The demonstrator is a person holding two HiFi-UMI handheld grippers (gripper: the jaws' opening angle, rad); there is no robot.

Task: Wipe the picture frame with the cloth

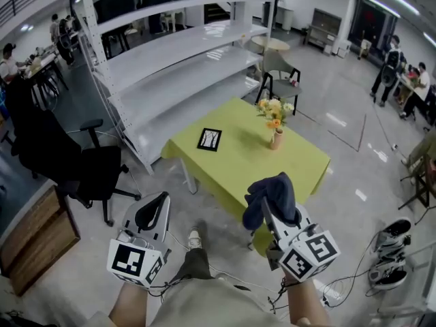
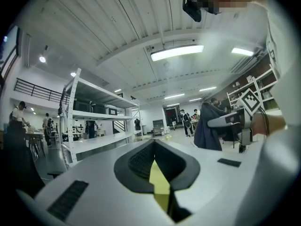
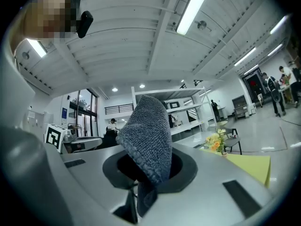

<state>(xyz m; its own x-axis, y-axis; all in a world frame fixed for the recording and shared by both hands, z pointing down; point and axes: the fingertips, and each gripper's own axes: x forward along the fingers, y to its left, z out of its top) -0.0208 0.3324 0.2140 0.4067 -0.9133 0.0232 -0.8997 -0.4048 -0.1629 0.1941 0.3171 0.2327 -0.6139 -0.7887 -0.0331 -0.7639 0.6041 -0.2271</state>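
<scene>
Cloth (image 1: 272, 188) pinched in right gripper (image 1: 270, 204), left gripper (image 1: 159, 201) clenched empty, both side by side short of table (image 1: 300, 162)

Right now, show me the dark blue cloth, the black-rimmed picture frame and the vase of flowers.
dark blue cloth (image 1: 271, 195): head view, bunched middle.
black-rimmed picture frame (image 1: 210, 139): head view, centre.
vase of flowers (image 1: 276, 140): head view, vase body.

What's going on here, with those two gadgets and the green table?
A person stands back from the yellow-green table, holding a gripper in each hand. The right gripper has its jaws shut on a dark cloth. The left gripper has its jaws together with nothing between them. The picture frame lies flat on the table near a vase of flowers, and nothing is touching it.
</scene>
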